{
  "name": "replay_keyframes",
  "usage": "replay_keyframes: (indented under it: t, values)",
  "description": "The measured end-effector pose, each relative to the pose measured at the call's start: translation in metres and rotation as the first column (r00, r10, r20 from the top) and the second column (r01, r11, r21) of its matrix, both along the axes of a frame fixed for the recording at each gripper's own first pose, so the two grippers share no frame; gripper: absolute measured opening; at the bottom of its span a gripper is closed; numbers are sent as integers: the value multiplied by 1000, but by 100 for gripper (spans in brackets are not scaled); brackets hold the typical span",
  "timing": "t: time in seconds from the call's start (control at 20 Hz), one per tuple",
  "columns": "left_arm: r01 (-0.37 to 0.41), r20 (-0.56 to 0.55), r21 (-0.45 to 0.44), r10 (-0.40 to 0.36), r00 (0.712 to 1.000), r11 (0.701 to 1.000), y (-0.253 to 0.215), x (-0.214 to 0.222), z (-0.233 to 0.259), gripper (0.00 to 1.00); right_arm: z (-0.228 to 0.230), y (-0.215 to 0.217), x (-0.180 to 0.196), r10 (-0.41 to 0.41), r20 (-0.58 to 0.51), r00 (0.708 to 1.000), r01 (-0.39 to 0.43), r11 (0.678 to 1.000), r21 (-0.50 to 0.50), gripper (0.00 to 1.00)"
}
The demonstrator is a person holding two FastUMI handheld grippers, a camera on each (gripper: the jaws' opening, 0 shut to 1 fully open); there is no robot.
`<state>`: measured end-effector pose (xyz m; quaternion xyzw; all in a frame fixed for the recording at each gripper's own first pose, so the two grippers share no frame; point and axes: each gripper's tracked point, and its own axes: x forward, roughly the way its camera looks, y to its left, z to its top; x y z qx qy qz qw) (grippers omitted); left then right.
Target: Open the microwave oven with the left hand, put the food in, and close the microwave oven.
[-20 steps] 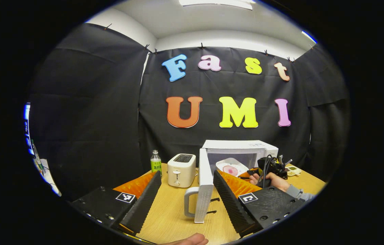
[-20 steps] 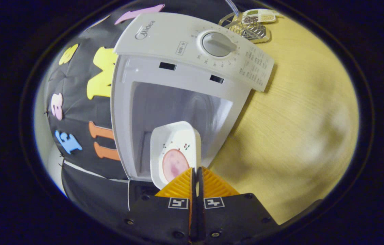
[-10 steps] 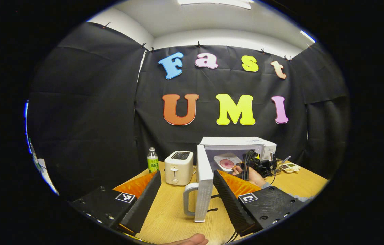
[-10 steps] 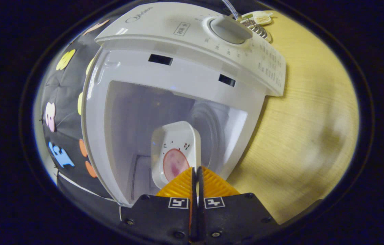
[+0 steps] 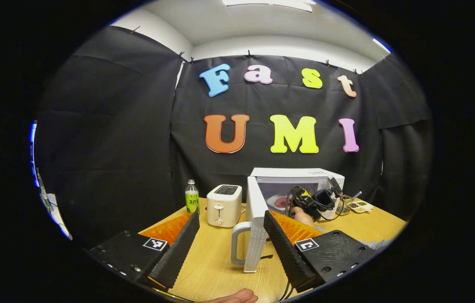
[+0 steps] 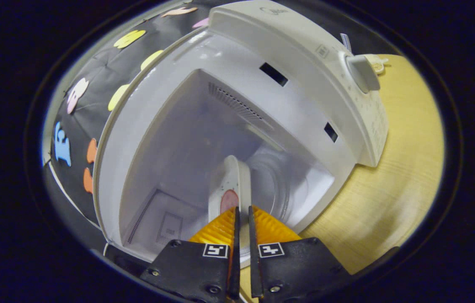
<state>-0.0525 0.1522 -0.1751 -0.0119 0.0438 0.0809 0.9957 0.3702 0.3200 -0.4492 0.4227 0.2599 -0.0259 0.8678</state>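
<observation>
The right claw is closed on the near edge of the white plate with the pink food. The plate reaches straight ahead from the claw, inside the open microwave. I cannot tell whether it touches the round glass tray yet. The left claw is open and empty, close to the door handle, so it is nearer for closing the door.

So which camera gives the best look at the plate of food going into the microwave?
The right gripper view: the plate sits close, edge-on, clamped in the right gripper inside the microwave. The left gripper view shows it small and far off, partly behind the right gripper.
</observation>
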Motion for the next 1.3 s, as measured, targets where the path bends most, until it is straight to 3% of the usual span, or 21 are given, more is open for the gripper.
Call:
replay_keyframes:
  t: [0.05, 0.1, 0.15, 0.2, 0.3, 0.35, 0.4, 0.45, 0.5, 0.55, 0.75, 0.8, 0.85, 0.9, 1.05, 1.1, 1.15, 1.25, 1.3]
  values:
    - [-1, -6, -10, 1, 1000, 1000, 1, -1, -2, 94, 2, -6, -1, 1, 3, 1000, -1, 999, -51, 11]
    - [-1, -9, -18, 1, 1000, 1000, 0, -2, -3, 94, 0, -2, -6, 30, 14, 999, -29, 996, -83, 20]
    - [-2, -10, -21, 1, 1000, 1000, 0, -3, -4, 94, 0, 0, -9, 44, 22, 999, -42, 994, -96, 14]
    - [-3, -12, -18, 3, 1000, 1000, 1, -4, -4, 94, -2, 1, -13, 59, 21, 998, -57, 994, -95, 31]
    - [0, -14, -9, 0, 1000, 1000, -3, -8, -3, 94, -7, 8, -25, 102, -12, 995, -102, 992, -72, 43]
    - [6, -11, -3, -6, 1000, 1000, -6, -10, -1, 94, -8, 12, -34, 131, -25, 991, -133, 989, -71, 61]
    - [13, -2, 5, -13, 1000, 1000, -8, -12, 1, 94, -10, 15, -43, 165, -34, 986, -167, 983, -80, 72]
    - [18, 8, 8, -18, 1000, 1000, -8, -13, 2, 94, -10, 16, -53, 190, -25, 981, -192, 977, -93, 73]
    - [22, 9, 7, -22, 1000, 1000, -10, -15, 1, 88, -4, 14, -61, 214, -12, 977, -214, 971, -109, 100]
    - [21, 5, 3, -21, 1000, 1000, -8, -17, -2, 94, 2, 7, -69, 223, 11, 975, -220, 967, -132, 100]
    - [-18, -23, -8, 18, 1000, 1000, 4, -30, -13, 94, 41, -20, -97, 270, 92, 959, -244, 944, -223, 100]
    - [-31, -21, -1, 31, 999, 1000, 8, -32, -13, 94, 54, -25, -105, 291, 105, 951, -261, 937, -232, 90]
    - [-38, -23, 6, 38, 999, 999, 12, -36, -15, 94, 66, -30, -113, 313, 122, 942, -277, 930, -243, 100]
    - [-45, -25, 5, 45, 999, 999, 15, -38, -15, 94, 80, -36, -121, 335, 141, 931, -292, 921, -259, 89]
    - [-67, -49, -29, 66, 997, 997, 27, -40, -22, 94, 126, -60, -142, 387, 217, 896, -310, 895, -320, 89]
    - [-75, -46, -40, 73, 996, 996, 32, -42, -22, 94, 142, -70, -149, 399, 236, 886, -308, 888, -342, 99]
    - [-83, -48, -45, 81, 996, 995, 37, -42, -23, 100, 156, -80, -156, 408, 256, 876, -303, 880, -366, 100]
    - [-83, -56, -42, 81, 995, 996, 42, -42, -27, 94, 181, -98, -175, 432, 287, 855, -298, 862, -410, 100]
    - [-74, -67, -51, 70, 995, 996, 42, -42, -31, 82, 193, -105, -186, 457, 296, 839, -309, 847, -432, 100]
